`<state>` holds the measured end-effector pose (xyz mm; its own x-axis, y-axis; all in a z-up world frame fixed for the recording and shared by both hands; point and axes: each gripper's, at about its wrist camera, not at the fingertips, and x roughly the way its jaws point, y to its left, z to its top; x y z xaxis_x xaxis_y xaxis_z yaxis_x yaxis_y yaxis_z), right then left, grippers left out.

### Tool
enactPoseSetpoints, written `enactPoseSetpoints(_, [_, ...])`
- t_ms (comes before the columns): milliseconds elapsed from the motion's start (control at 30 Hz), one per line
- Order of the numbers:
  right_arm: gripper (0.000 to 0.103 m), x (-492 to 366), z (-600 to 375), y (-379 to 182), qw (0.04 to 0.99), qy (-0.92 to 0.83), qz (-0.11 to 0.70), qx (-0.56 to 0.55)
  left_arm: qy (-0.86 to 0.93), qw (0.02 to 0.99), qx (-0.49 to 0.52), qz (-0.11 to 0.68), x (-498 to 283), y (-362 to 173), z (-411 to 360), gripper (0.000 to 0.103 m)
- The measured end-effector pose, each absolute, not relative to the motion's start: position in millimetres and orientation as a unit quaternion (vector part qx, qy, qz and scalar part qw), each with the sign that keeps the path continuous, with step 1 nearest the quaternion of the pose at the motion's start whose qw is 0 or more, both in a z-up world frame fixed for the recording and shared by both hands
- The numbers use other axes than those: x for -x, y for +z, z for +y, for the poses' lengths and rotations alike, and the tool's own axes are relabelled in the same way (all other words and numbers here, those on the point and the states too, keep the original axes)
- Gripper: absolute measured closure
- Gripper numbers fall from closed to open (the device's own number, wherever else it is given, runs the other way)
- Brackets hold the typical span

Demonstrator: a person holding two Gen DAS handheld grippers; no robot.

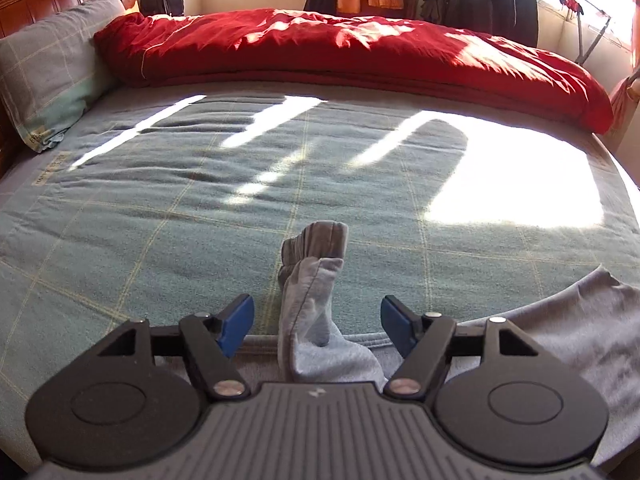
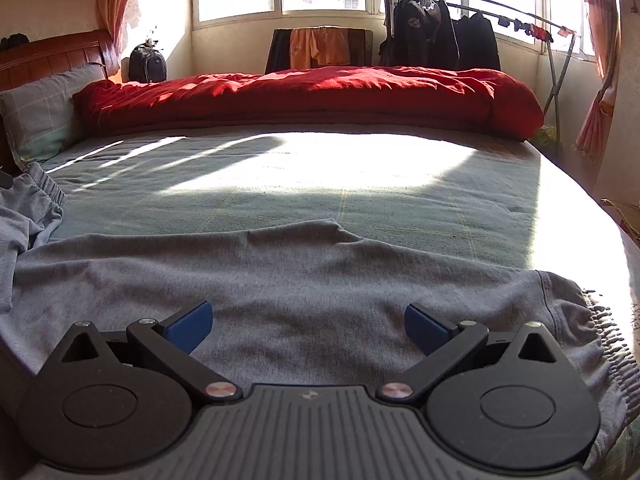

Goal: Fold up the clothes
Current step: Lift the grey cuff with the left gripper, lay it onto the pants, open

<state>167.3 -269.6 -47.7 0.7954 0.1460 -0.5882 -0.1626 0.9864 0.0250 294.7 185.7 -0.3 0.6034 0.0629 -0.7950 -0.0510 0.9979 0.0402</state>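
A wide bed under a blue-green checked blanket [image 1: 160,208] fills the room, with a rumpled red quilt [image 1: 340,52] heaped along its far side and strong sun falling across the middle. The garment to be folded, a pair of grey jersey sweatpants [image 2: 280,280], lies spread along the near edge of the bed, its elastic waistband [image 2: 604,344] bunched at the right end. At the left end one ribbed grey cuff of a trouser leg [image 1: 316,248] stands up in a crumpled peak.

The left gripper [image 1: 318,320] hovers with its blue pads set wide on either side of that raised leg; the cloth stands between them, but neither pad presses it, so nothing is held. The right gripper [image 2: 308,326] is likewise spread wide above the flat middle of the trousers, with nothing gripped.

The step looks like a fresh start on a fold. To do it well, I would judge each hand should pinch both layers at an edge rather than mid-cloth, the left taking the cuff low and the right the waistband, then lift together so the fabric stays taut and the legs meet evenly.
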Motion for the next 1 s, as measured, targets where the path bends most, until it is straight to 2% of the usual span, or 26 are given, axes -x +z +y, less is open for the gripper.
enactPoseSetpoints(133, [0.0, -171, -276, -52, 0.946, 0.076, 0.316, 0.011, 0.057, 0.873, -0.031, 0.483, -330, -25, 180, 0.035])
enactPoseSetpoints(200, [0.0, -176, -282, -56, 0.945, 0.07, 0.32, 0.006, 0.058, 0.865, -0.029, 0.497, -339, -33, 181, 0.04])
enactPoseSetpoints(233, [0.0, -179, -285, -58, 0.944, 0.067, 0.322, 0.002, 0.056, 0.862, -0.026, 0.503, -341, -36, 182, 0.055])
enactPoseSetpoints(267, [0.0, -182, -288, -60, 0.944, 0.064, 0.324, -0.003, 0.053, 0.86, -0.022, 0.507, -342, -37, 183, 0.08])
enactPoseSetpoints(300, [0.0, -184, -289, -63, 0.943, 0.063, 0.326, -0.006, 0.051, 0.857, -0.019, 0.512, -343, -39, 184, 0.091])
enactPoseSetpoints(333, [0.0, -187, -291, -65, 0.942, 0.063, 0.33, -0.01, 0.051, 0.859, -0.024, 0.509, -341, -38, 183, 0.097])
enactPoseSetpoints(633, [0.0, -199, -286, -73, 0.938, 0.075, 0.339, -0.015, 0.061, 0.879, -0.059, 0.469, -303, -5, 195, 0.098])
enactPoseSetpoints(1000, [0.0, -189, -252, -56, 0.94, 0.097, 0.328, 0.018, 0.102, 0.904, -0.029, 0.414, -241, 25, 260, 0.098])
